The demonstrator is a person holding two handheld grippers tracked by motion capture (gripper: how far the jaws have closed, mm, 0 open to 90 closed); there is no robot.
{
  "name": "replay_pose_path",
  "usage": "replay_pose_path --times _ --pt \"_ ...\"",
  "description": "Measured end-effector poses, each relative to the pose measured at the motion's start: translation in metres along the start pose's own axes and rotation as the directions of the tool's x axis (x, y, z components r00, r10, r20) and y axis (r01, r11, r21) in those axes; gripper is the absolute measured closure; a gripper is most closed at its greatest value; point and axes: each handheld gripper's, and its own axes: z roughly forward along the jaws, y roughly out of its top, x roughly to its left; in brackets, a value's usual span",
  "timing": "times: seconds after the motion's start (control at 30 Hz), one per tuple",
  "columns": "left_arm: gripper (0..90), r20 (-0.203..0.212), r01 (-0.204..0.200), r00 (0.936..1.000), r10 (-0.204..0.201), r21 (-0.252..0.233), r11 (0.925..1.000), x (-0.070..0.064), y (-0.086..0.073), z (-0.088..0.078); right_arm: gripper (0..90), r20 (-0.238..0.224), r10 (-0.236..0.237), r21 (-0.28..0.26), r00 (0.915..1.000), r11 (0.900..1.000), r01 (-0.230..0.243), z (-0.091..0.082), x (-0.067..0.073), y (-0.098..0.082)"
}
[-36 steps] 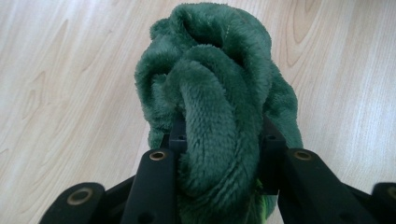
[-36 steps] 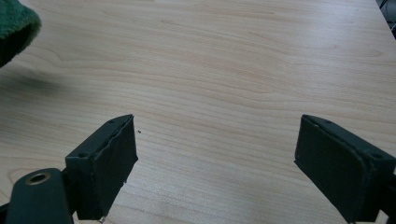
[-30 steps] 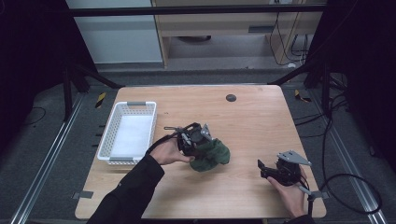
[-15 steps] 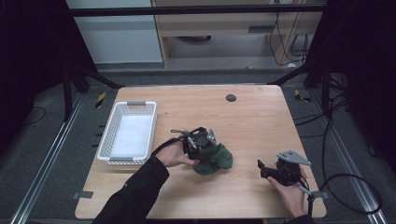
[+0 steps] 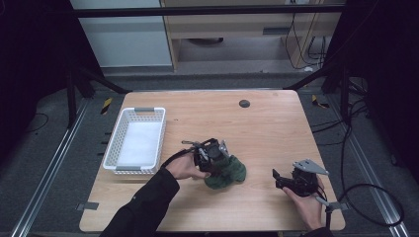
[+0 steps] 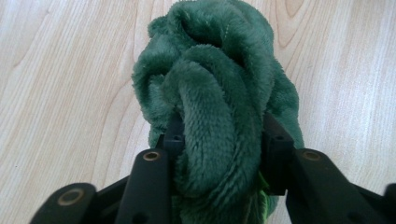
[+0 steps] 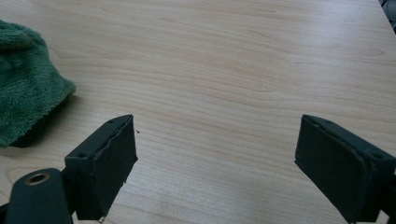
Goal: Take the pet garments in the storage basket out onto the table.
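Pinching a fold of the green cloth [image 6: 215, 93] on the bench [image 5: 267, 118], the left gripper [image 6: 219, 140] is just easing its fingers [image 6: 173, 135] apart; the right gripper [image 7: 215, 158] is holding its fingers wide, touching nothing.

No readable text anywhere — no labels, brands or numbers.

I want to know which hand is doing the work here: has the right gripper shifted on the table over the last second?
No. The right gripper sits by the table's near right corner as before, jaws open and empty.
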Motion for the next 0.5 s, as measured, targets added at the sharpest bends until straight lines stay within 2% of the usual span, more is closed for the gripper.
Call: replay_pose_path --times 0.37,0.5 --pt "42.5 0.008 0.028 0.9996 -0.028 -0.019 0.9994 0.0032 -0.0068 0.0019 12.4 0.0 0.003 0.003 1.0 1.0 -0.003 0.0002 0.0004 -0.0001" --pt "36.4 0.005 0.033 0.9994 -0.033 -0.04 0.9986 0.0049 -0.0094 -0.0002 12.4 -0.001 0.003 0.005 1.0 1.0 -0.003 0.0003 0.0005 -0.0003"
